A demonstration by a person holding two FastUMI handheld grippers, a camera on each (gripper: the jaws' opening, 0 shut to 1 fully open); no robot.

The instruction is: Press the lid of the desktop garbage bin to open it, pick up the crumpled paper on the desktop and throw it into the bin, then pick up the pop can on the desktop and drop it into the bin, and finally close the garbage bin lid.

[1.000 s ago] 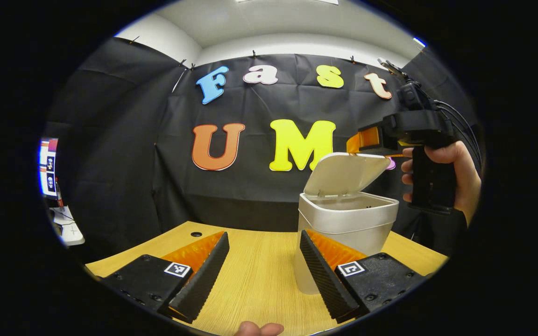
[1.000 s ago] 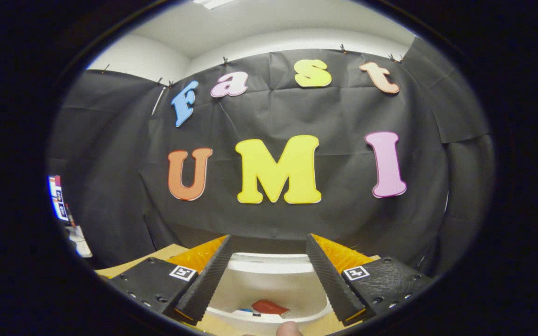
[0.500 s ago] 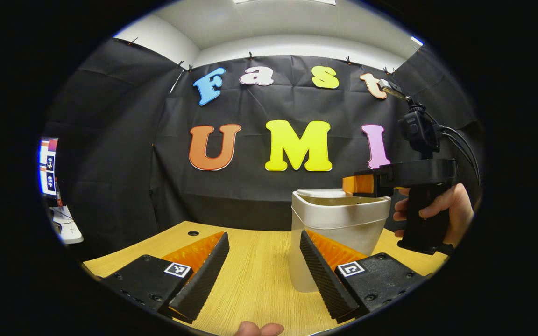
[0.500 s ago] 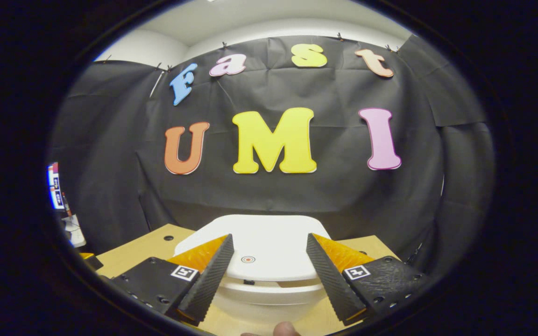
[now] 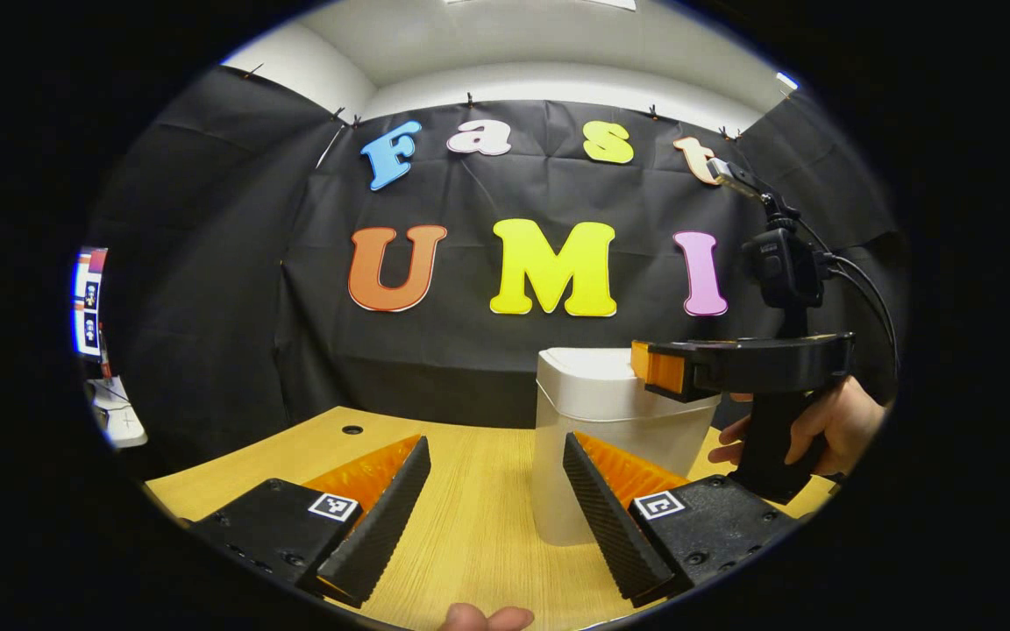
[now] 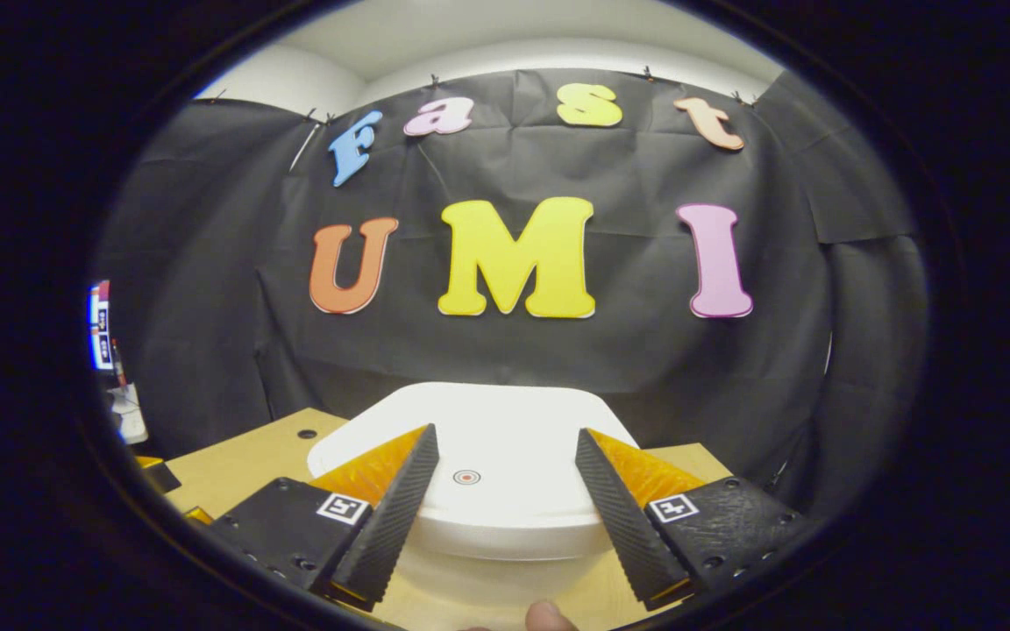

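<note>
- White plastic forms the desktop garbage bin [image 5: 597, 438], which is seen standing upright on the wooden desktop [image 5: 470, 526] in the left gripper view, toward the right of the scene.
- The bin's lid [image 6: 505, 464] is seen lying flat on the bin in the right gripper view; a small round red mark sits near its front middle.
- The left gripper [image 5: 496, 508] is held low over the desktop, its fingers spread wide apart with nothing between them; bare wood is seen in the gap.
- The bin stands just behind the left gripper's right-hand finger [image 5: 610, 517], which overlaps the bin's lower part in the picture; whether they touch cannot be told.
- The right gripper [image 6: 505, 499] is held over the closed lid, its fingers wide apart and gripping nothing; the lid's top is seen between them.
- In the left gripper view the right gripper is seen from the side at lid height, level, its front end over the lid's right edge; whether it presses on the lid cannot be told.
- A hand [image 5: 821, 429] is wrapped around the right gripper's dark handle, to the right of the bin.
- A small round hole [image 5: 352, 429] is seen in the desktop near its far left edge.
</note>
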